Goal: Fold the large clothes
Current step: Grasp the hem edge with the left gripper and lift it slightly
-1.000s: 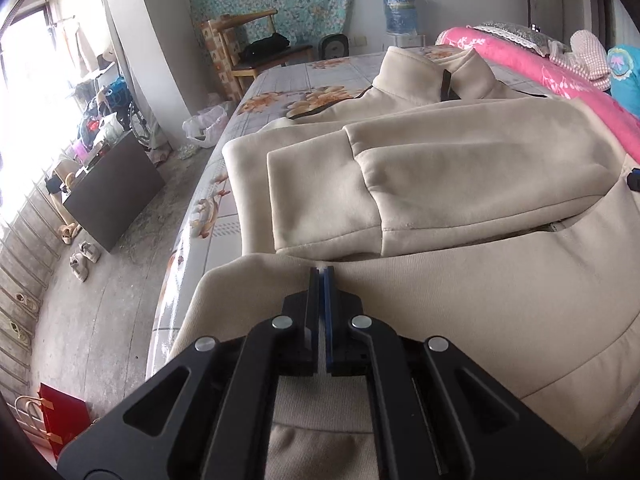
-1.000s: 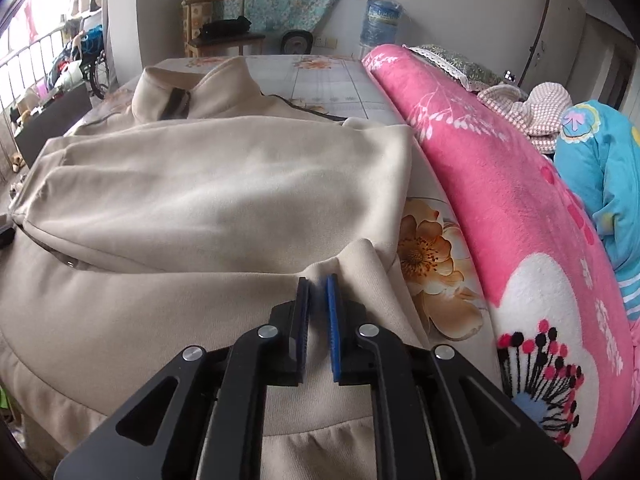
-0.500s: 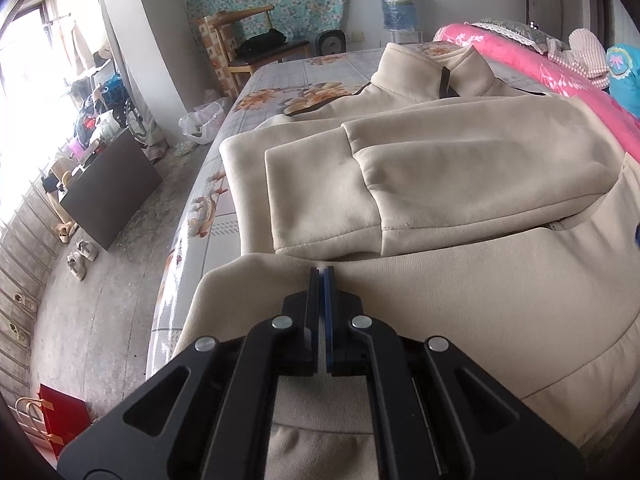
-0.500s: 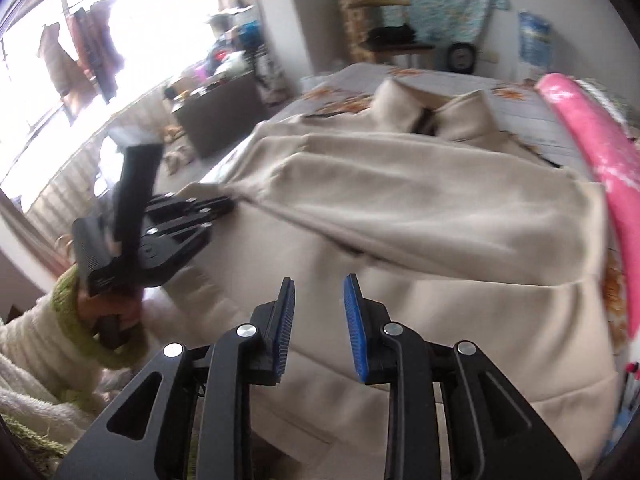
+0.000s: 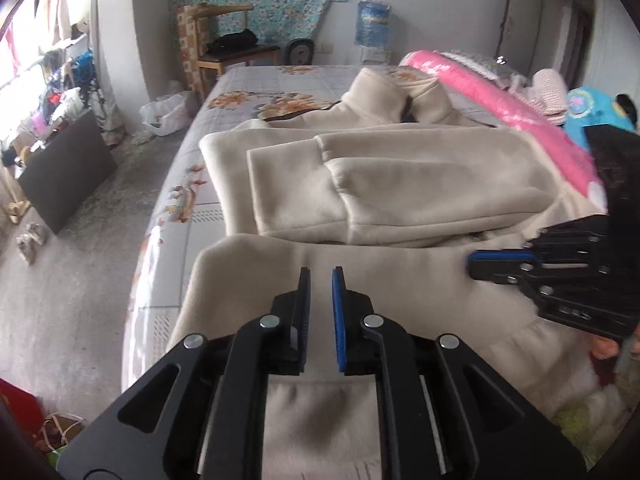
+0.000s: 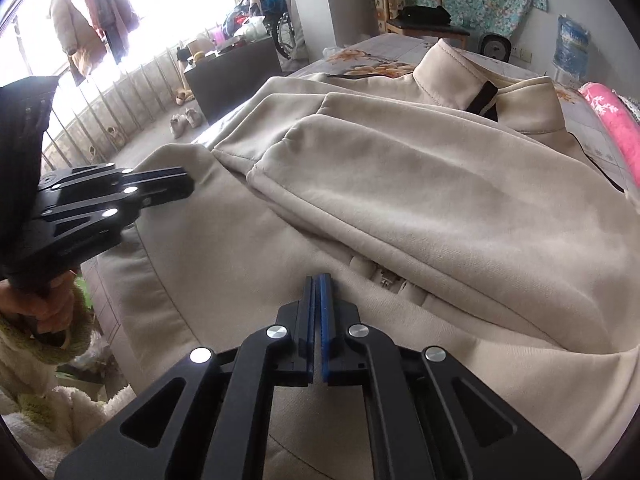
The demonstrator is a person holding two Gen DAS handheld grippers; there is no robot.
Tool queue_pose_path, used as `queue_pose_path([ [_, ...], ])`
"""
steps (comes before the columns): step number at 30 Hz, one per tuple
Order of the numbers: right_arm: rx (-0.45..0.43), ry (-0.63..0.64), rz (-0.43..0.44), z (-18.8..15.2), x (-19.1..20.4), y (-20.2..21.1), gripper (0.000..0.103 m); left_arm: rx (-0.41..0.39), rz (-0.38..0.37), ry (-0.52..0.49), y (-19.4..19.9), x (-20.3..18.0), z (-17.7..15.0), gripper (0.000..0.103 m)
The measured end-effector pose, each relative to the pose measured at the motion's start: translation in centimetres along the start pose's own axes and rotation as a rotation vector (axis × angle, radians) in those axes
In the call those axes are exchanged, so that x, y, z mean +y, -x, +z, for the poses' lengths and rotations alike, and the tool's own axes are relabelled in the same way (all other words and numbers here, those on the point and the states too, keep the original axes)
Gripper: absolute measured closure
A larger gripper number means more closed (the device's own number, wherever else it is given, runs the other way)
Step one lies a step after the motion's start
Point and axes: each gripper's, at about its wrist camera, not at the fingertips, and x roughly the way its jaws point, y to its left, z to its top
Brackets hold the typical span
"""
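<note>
Jaws of left gripper [image 5: 321, 280] now opening over beige jacket [image 5: 400, 184].

— What is the beige jacket [image 6: 420, 184] made of?

— Soft matt fleece cloth, faintly napped, with a stitched collar and a ribbed hem.

— And the tongs?

— The left tongs [image 5: 320, 280] and right tongs [image 6: 319, 284] are matt black plastic with shiny metal rivets and ridged blue pads [image 5: 338, 316].

— The bed?

— A smooth printed bedsheet [image 5: 256, 84] with a floral pattern, and beside it a plush pink blanket [image 5: 516, 108]. The floor [image 5: 80, 280] looks like rough bare concrete.
</note>
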Motion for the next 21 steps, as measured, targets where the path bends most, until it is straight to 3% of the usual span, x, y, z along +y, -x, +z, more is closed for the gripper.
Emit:
queue_pose_path([
  [3, -0.006, -0.018, 0.011, 0.0, -0.5, 0.1, 0.102, 0.059, -0.103, 0.043, 0.9, 0.3, -2.4, 0.088],
  [8, 0.000, -0.013, 0.009, 0.3, -0.6, -0.2, 0.102, 0.070, -0.060, 0.149, 2.0, 2.2, -4.8, 0.092],
  [11, 0.000, 0.000, -0.002, 0.2, -0.4, -0.1, 0.102, 0.087, 0.052, 0.203, 2.5, 4.2, -5.7, 0.091],
  [14, -0.003, -0.017, 0.014, 0.3, -0.8, -0.2, 0.102, 0.092, 0.009, 0.292, 3.3, 6.5, -6.4, 0.091],
  [17, -0.003, -0.016, 0.014, 0.3, -0.8, -0.2, 0.102, 0.094, 0.033, 0.257, 4.2, 6.3, -6.2, 0.091],
  [21, -0.005, -0.012, 0.008, 0.3, -0.8, -0.2, 0.102, 0.034, -0.004, 0.243, 5.0, 5.8, -4.9, 0.091],
])
